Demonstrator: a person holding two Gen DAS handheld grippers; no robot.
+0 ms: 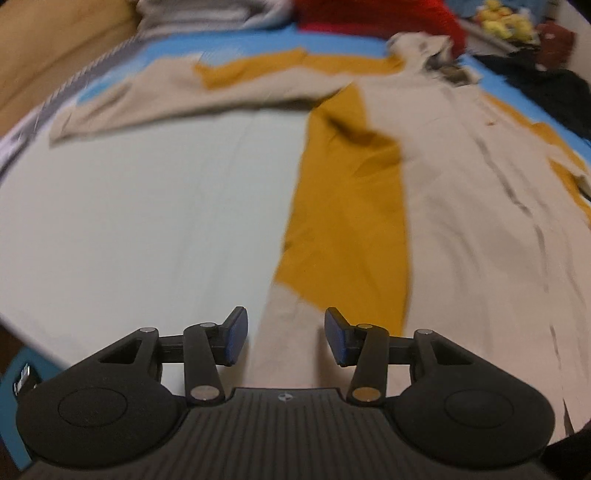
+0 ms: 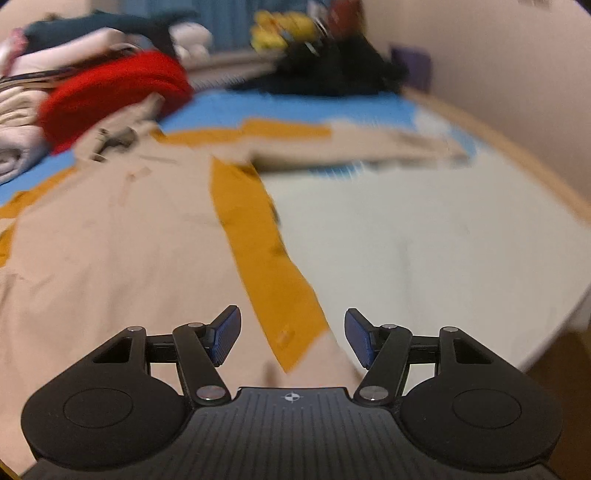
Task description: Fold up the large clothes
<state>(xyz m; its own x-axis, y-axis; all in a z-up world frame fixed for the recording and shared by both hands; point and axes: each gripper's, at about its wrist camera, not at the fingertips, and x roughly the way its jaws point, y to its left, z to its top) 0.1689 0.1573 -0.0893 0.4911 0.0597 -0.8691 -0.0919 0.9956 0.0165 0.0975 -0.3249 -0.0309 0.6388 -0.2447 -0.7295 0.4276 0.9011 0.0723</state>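
Note:
A large beige coat with mustard-yellow lining lies spread flat on a pale bed sheet. One sleeve stretches out to the left. My left gripper hovers over the coat's lower left hem, jaws apart, nothing between the blue pads. In the right wrist view the same coat fills the left half, its yellow lining strip running down toward my right gripper. That gripper stands open above the lining's lower corner, gripping nothing. Both views are blurred.
A red garment and folded pale clothes are piled at the bed's head. Dark clothing and yellow plush toys lie at the far side. A wall borders the bed on the right; the bed edge drops off near right.

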